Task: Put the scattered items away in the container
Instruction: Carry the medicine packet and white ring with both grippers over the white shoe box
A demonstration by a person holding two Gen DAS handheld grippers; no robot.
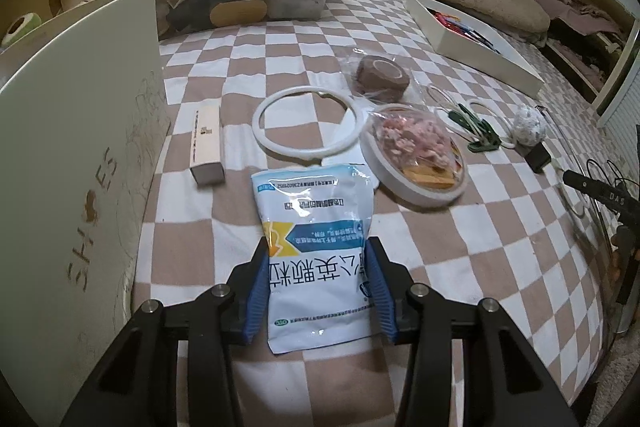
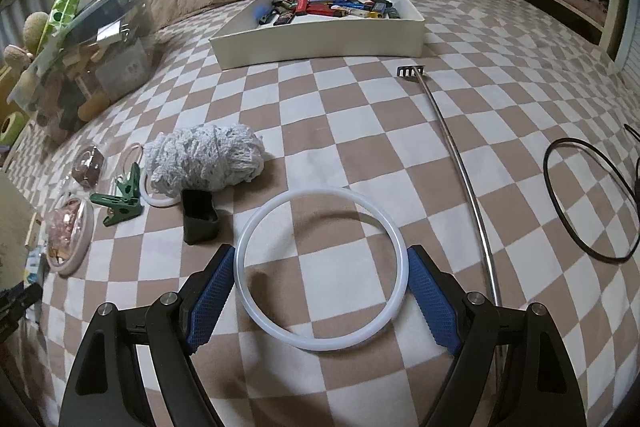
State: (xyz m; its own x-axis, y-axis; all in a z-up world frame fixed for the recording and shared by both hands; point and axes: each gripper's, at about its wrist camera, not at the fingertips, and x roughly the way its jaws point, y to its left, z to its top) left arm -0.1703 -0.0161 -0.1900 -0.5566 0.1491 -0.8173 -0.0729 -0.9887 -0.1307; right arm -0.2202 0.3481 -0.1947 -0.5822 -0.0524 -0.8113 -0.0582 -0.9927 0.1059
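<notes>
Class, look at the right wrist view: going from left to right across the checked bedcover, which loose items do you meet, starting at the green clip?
Green clip → black block → white ring, between the right gripper's pads → metal rod → black ring.

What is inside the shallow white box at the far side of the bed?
The white box holds a jumble of small colourful items, lighter-like, piled toward its far end. The near wall hides the box floor behind it, so anything lying low there cannot be seen.
</notes>
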